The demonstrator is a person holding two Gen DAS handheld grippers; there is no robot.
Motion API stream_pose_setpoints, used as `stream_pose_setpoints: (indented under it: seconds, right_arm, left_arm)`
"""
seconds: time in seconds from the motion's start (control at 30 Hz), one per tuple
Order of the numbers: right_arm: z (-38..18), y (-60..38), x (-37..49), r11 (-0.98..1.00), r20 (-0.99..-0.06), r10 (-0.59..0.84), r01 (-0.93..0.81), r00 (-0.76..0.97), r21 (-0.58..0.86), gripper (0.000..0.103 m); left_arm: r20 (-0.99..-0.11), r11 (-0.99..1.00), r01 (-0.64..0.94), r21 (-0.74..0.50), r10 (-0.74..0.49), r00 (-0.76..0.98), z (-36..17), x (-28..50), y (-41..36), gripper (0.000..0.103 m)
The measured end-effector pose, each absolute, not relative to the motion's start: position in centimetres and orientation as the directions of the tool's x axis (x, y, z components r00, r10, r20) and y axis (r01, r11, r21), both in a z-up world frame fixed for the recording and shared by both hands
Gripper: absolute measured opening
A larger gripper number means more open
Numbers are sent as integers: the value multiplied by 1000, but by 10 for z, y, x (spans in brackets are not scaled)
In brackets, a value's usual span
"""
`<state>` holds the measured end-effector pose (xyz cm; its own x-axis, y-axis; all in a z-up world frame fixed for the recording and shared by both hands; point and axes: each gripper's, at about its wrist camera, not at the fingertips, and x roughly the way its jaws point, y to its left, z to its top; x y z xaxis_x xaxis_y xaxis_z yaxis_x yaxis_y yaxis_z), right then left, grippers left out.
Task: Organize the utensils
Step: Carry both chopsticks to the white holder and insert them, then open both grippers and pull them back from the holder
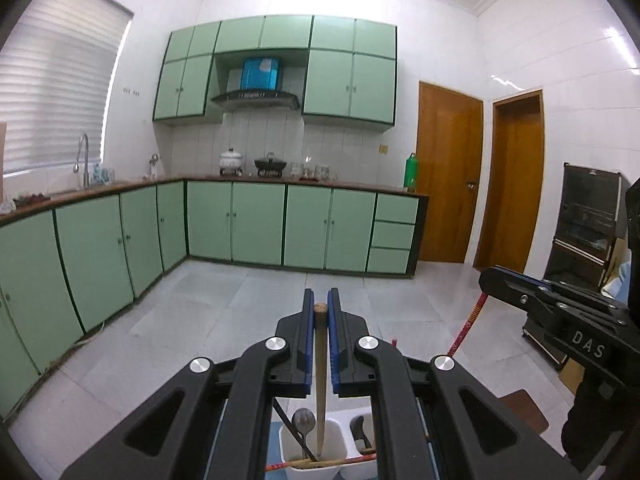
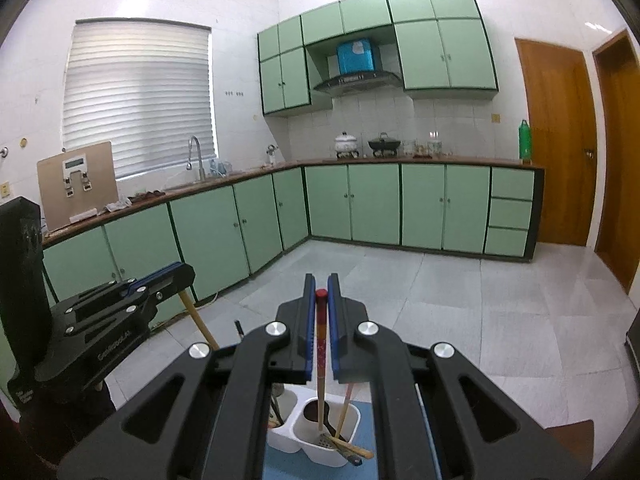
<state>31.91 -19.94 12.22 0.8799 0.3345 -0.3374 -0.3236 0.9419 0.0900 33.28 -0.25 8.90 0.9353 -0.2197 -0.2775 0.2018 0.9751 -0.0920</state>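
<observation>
Each gripper has its jaws clamped near the top of one chopstick, the left gripper (image 1: 320, 308) on a plain wooden chopstick (image 1: 320, 380) and the right gripper (image 2: 321, 294) on a red-tipped chopstick (image 2: 320, 360), so both hang upright with tips entering the white divided holder (image 2: 316, 440) below.

We see a brightly and evenly lit kitchen in both views. Daylight filters through the closed window blind (image 2: 138, 96), which glows pale and slightly washed out. The white wall tiles (image 1: 560, 60) carry bright streaks of glare, and the floor (image 2: 500, 300) shows a soft sheen near the doors. Shadows are faint and soft. Both pictures bulge strongly: the cabinets (image 1: 92, 248) curve and straight lines bend toward the edges, where dark round corners close in. The far counter looks a little soft and grainy; close black parts at the bottom stay fairly sharp.
</observation>
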Motion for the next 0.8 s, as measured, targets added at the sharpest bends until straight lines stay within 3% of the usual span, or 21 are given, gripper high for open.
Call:
stream_pose_setpoints:
  seconds: [0.3,0.37,0.43,0.57,0.63,0.8]
  right_arm:
    - [83,-190,337,947,-425,317,-305,848,98,7]
    - [80,-193,333,949,-425,312,-295,849,108,14]
    - [82,-198,326,954,-413,301,-279,860,114,34]
    - [91,-210,302,962,-389,272,-252,880,103,37]
    - [94,-218,284,962,-368,272,-246,889,117,51]
    - [91,-236,238,963,-328,265,-233,907,134,69]
  left_arm:
    - [-373,974,211,-85,-227,900,49,356,-8,7]
    - [-382,974,210,-81,-225,897,47,355,-8,18]
    - [-381,977,201,-75,-215,899,48,349,-7,30]
    - [-356,977,199,-72,-211,910,57,323,-2,43]
    - [-345,979,193,-67,-204,916,60,309,0,50]
    - [-342,979,200,-46,-203,917,61,269,2,62]
